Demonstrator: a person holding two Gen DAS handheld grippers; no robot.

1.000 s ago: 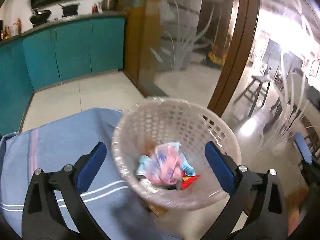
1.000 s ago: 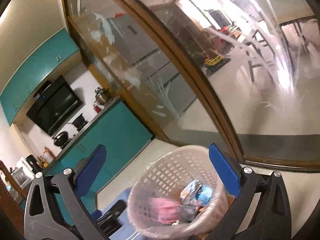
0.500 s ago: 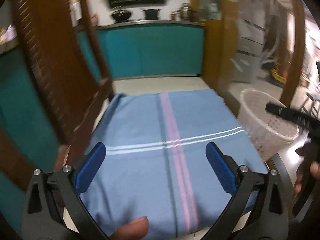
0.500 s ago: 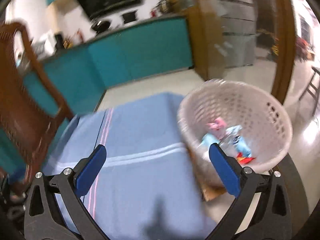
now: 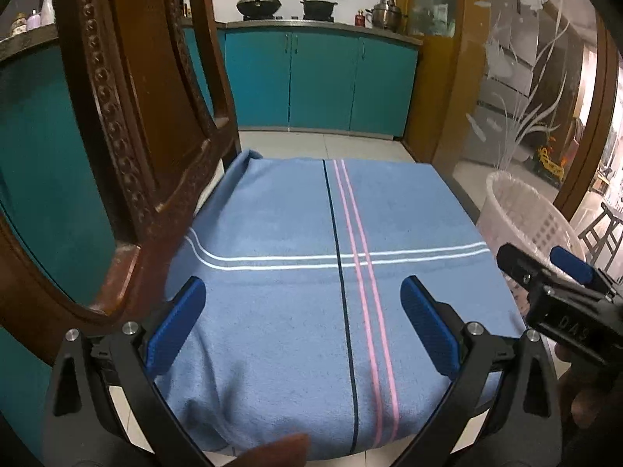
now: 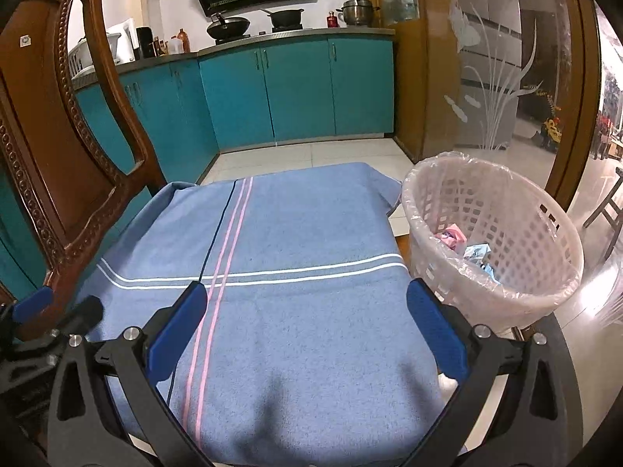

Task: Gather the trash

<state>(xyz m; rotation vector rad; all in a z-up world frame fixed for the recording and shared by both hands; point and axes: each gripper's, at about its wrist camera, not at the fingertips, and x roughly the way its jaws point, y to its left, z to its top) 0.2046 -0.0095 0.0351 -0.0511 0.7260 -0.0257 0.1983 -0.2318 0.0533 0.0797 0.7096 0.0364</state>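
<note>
A pale pink mesh basket (image 6: 506,210) lined with a clear bag stands right of the blue striped cloth (image 6: 280,272). Crumpled pink and light blue wrappers (image 6: 465,243) lie inside it. In the left wrist view only the basket's rim and side (image 5: 518,210) show at the right. My left gripper (image 5: 301,321) is open above the near half of the cloth, with nothing between its fingers. Over the cloth's near edge my right gripper (image 6: 305,329) is open and empty too. It also shows in the left wrist view, where the right gripper (image 5: 545,268) hangs in front of the basket.
A carved wooden chair back (image 5: 128,124) rises at the cloth's left edge (image 6: 58,116). Teal cabinets (image 5: 311,81) with pots on the counter line the far wall. A frosted glass partition (image 6: 486,58) in a wooden frame stands behind the basket. A fingertip (image 5: 280,449) shows at the bottom.
Both grippers have swung away from above the basket to the left and now face the cloth squarely. They stay open and empty. The wrappers lie in the basket as before.
</note>
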